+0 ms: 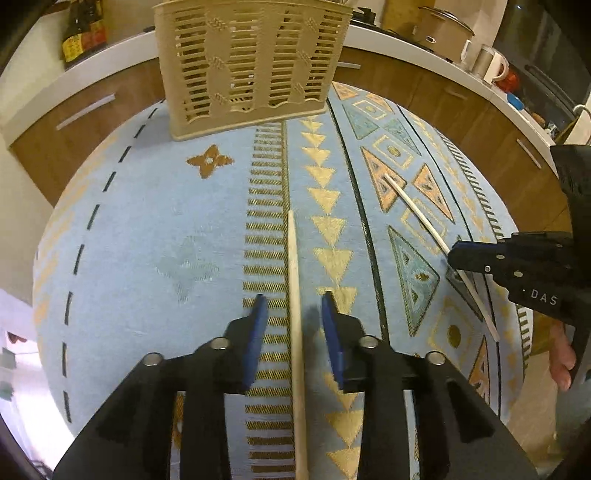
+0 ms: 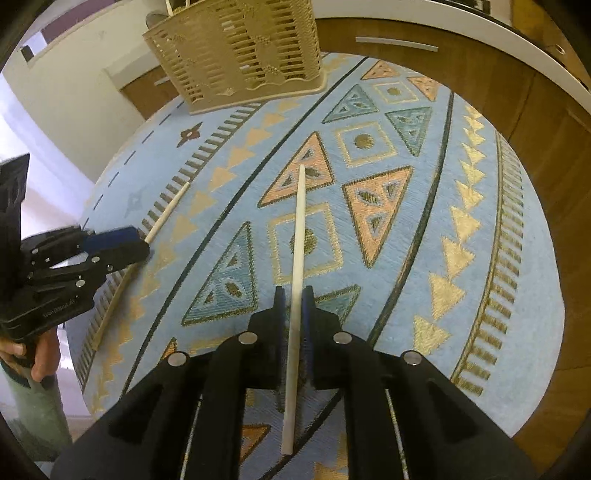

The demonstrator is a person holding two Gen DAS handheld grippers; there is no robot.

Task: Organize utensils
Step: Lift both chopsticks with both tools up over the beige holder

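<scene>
A wooden chopstick (image 1: 293, 251) lies on the blue patterned tablecloth (image 1: 147, 221), running between the blue pads of my left gripper (image 1: 294, 297). That gripper is open, with clear gaps on both sides of the stick. A white chopstick (image 2: 300, 221) lies between the fingers of my right gripper (image 2: 294, 291). Its jaws stand narrowly apart and a thin gap shows beside the stick. The beige slotted utensil basket (image 1: 251, 66) stands upright at the table's far edge. The right wrist view also shows the basket (image 2: 240, 55), the left gripper (image 2: 142, 243) and the wooden chopstick (image 2: 168, 210).
Wooden kitchen cabinets (image 1: 92, 122) with a white counter curve behind the table. On the counter stand a bottle (image 1: 83, 33), a pot (image 1: 443, 29) and mugs (image 1: 495, 66). A person's hand (image 2: 37, 354) grips the left tool's handle. The tablecloth's rounded edge drops off at left and right.
</scene>
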